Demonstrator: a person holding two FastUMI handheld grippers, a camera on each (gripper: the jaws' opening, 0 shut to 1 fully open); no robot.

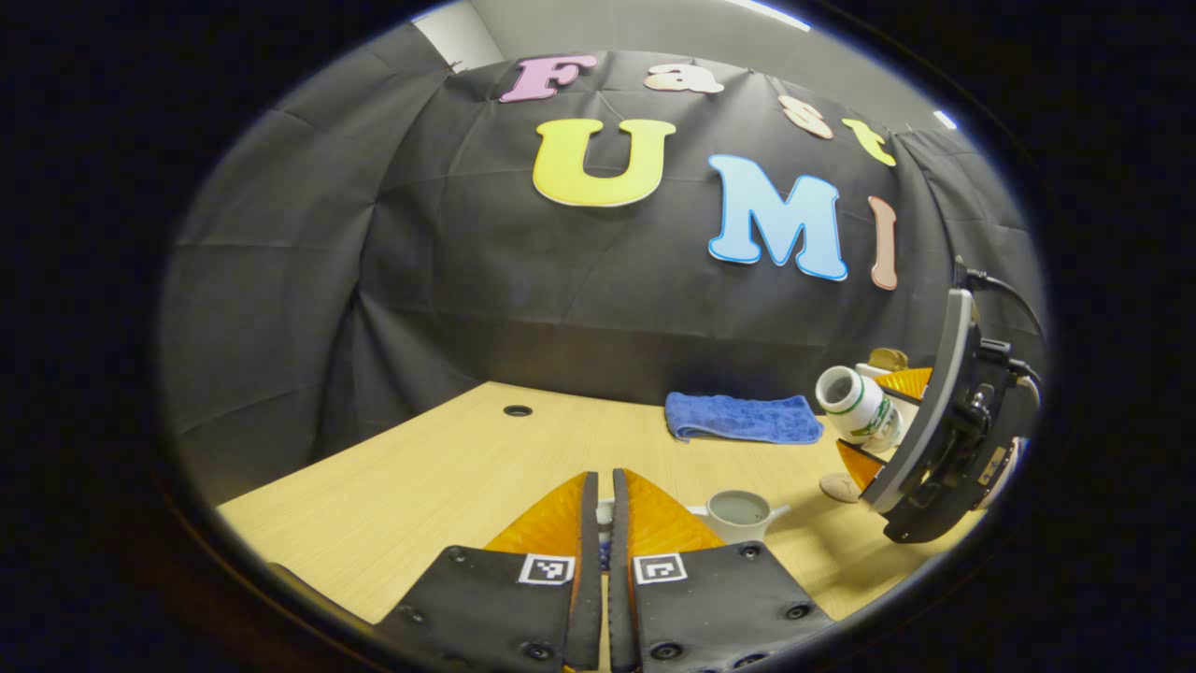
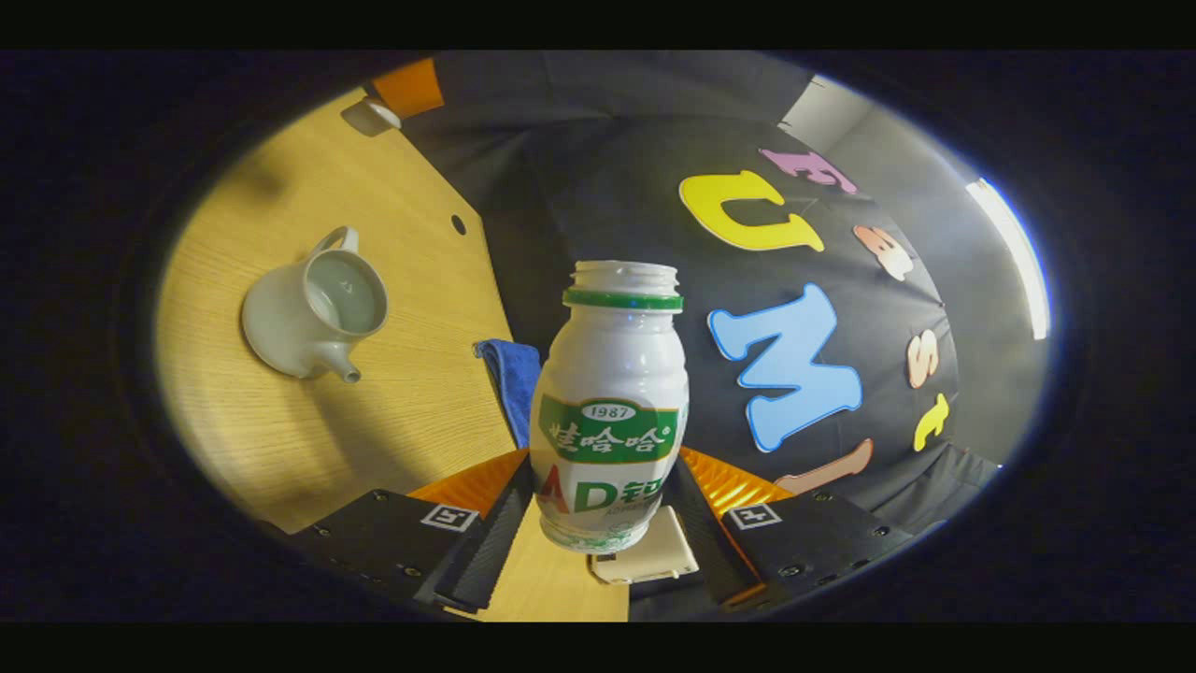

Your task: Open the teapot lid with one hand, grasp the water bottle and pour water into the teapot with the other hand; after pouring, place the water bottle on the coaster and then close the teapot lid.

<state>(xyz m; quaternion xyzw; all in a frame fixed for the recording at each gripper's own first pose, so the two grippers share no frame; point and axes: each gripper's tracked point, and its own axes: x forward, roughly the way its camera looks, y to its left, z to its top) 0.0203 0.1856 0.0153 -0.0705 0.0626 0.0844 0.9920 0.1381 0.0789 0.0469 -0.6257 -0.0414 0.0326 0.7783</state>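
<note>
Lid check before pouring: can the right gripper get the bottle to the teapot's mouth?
Probably yes: the teapot stands lidless, and nothing lies between its open mouth and the water bottle in the right gripper.

Dim booth, ceiling strip light [image 2: 1009, 257] glaring, soft table [image 1: 448, 467] shadows, fisheye-bent edges

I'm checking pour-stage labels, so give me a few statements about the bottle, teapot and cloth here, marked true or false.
1. The right gripper holds the water bottle. True.
2. The bottle's cap is on. False: its mouth is open.
3. The teapot has its lid on. False: it stands open.
4. A blue cloth lies on the table. True.
5. The left gripper is wide open. False: its fingers are nearly together.
</note>
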